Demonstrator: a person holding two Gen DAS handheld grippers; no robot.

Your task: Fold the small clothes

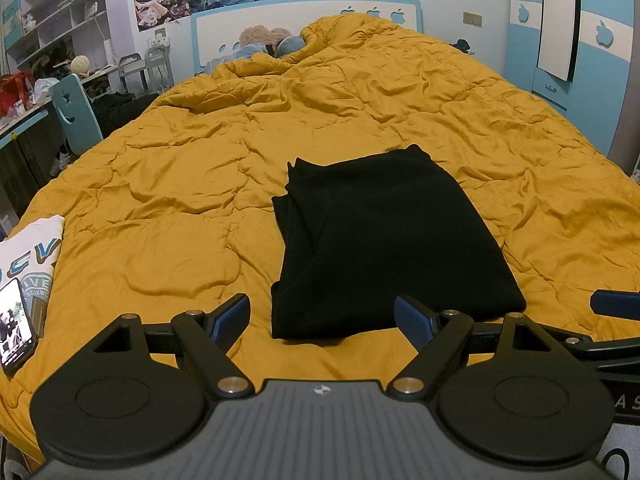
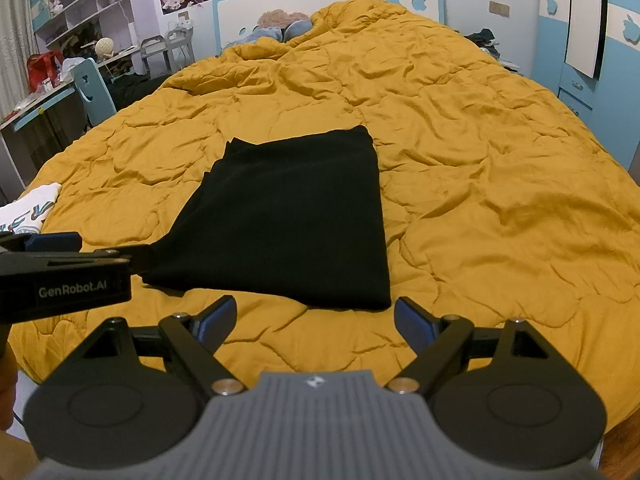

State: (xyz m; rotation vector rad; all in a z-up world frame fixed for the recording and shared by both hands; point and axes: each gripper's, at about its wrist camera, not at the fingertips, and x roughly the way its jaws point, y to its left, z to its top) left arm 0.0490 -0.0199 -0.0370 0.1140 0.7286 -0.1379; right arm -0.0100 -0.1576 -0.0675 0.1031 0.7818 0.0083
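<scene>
My left gripper (image 1: 322, 318), housing marked "GenRobot.AI", and right gripper (image 2: 314, 318) hover with jaws spread before the folded black garment (image 1: 384, 248).

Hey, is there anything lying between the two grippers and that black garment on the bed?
Nothing visible. Both the left gripper and right gripper are open just short of the black garment's near edge, with only bare yellow quilt between.

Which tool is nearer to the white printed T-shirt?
Left. The left tool hovers at the black garment's near edge, closer to the white printed T-shirt; the right tool is further right.
</scene>
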